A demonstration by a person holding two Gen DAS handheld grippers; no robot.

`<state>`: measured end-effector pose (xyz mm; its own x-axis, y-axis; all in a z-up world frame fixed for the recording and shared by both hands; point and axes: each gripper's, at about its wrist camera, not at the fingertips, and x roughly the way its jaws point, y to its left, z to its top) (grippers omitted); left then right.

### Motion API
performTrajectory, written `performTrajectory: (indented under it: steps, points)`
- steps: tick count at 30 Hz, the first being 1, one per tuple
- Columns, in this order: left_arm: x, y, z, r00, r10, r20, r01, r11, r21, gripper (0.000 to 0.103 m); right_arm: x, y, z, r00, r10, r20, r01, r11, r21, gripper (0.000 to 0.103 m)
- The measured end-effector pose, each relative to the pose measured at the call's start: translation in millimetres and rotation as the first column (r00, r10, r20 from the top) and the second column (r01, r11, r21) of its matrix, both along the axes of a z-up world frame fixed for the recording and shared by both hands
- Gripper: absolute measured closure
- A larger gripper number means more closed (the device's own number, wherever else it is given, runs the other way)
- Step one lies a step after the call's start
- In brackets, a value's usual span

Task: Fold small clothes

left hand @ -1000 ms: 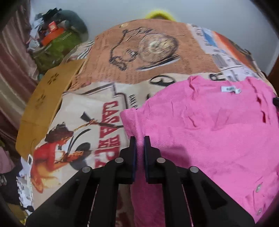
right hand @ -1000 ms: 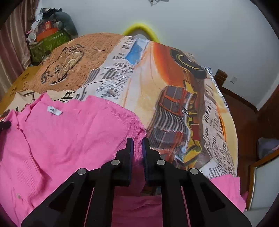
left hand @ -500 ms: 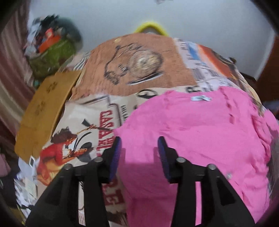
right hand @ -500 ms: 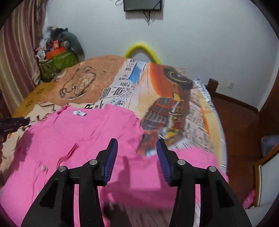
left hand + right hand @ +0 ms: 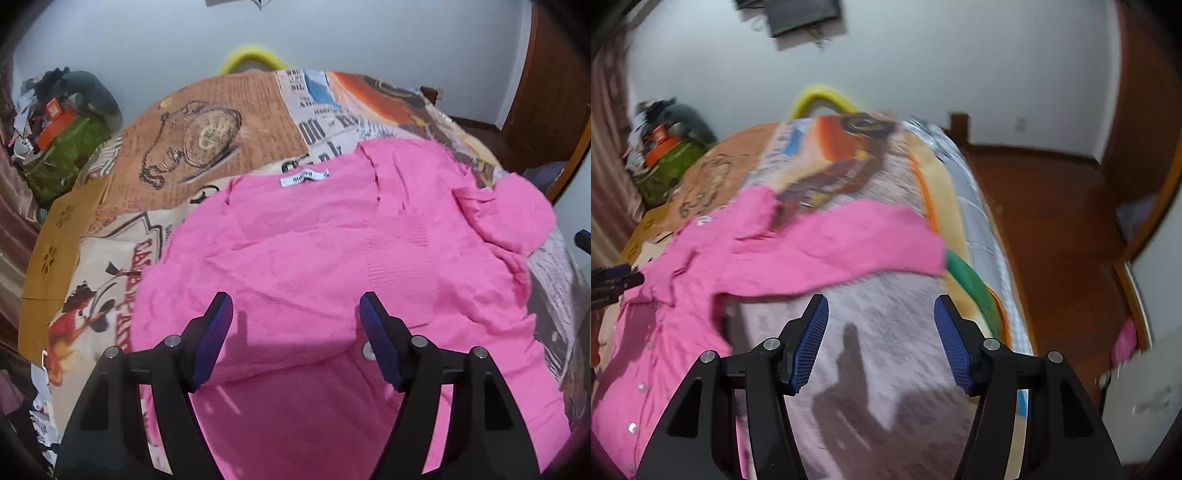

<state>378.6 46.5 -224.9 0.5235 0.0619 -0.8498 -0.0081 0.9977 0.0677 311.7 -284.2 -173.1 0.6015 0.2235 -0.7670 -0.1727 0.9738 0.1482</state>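
Item count: one pink shirt bearing one white neck label and three visible buttons, one printed bedspread, one yellow hoop, two hand-held grippers.

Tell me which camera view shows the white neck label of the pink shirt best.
The left wrist view: the white neck label lies sharp near the pink shirt's far edge. In the right wrist view, the label is only a tiny blurred spot.

Pink buttoned shirt lies spread on the bed, white neck label at its far edge, one sleeve stretched out right.
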Motion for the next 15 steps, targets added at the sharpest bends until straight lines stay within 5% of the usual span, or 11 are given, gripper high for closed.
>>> performTrajectory:
  steps: [15]
  points:
    - [12.0, -0.9, -24.2, 0.999, 0.023, -0.039, -0.023, 1.000, -0.016, 0.024, 63.7, -34.6, -35.0, 0.992, -0.084, -0.097, 0.100, 0.980, 0.173, 0.048]
